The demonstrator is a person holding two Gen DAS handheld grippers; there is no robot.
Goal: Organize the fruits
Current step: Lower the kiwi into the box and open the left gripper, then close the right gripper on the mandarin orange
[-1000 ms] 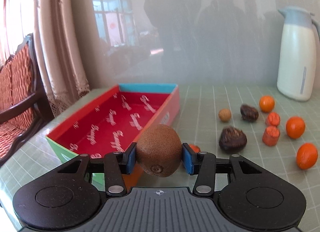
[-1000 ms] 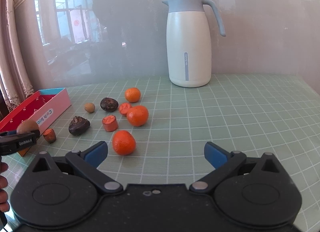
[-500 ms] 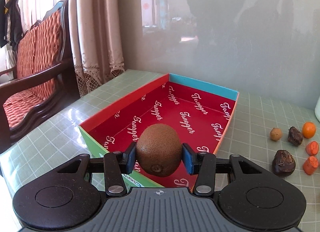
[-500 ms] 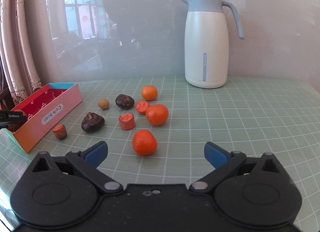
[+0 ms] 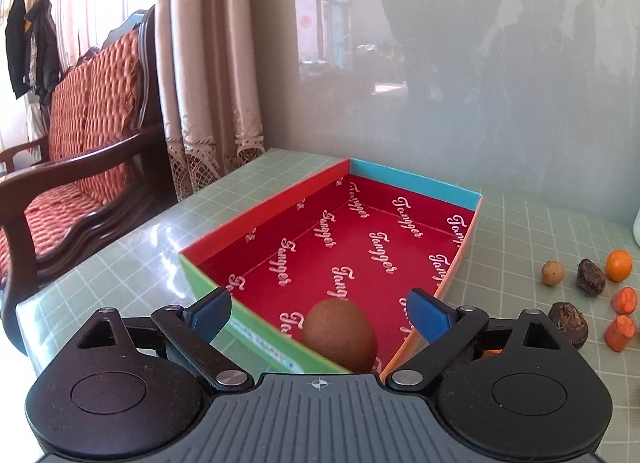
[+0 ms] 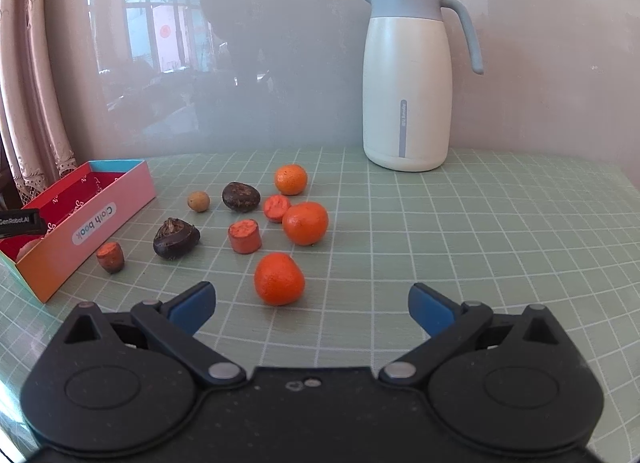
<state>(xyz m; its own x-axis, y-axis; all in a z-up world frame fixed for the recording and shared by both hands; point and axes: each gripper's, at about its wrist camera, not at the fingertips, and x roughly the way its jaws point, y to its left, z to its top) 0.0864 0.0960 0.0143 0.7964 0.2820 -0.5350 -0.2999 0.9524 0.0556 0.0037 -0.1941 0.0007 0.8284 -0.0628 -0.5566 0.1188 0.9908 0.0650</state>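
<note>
one brown fuzzy kiwi point(image 5: 340, 335) is seen in the red-lined cardboard box point(image 5: 412, 183), released by the left gripper point(image 5: 320, 313), whose jaws have just been opening; three round orange tangerines point(image 6: 279, 278) are counted before the wide-open right gripper point(image 6: 312, 309).

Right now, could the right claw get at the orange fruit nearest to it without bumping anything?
Probably yes. The right claw stands wide open, and the nearest orange fruit lies just ahead of it on bare table. The carrot chunk and other fruit sit farther back, apart from it.
</note>
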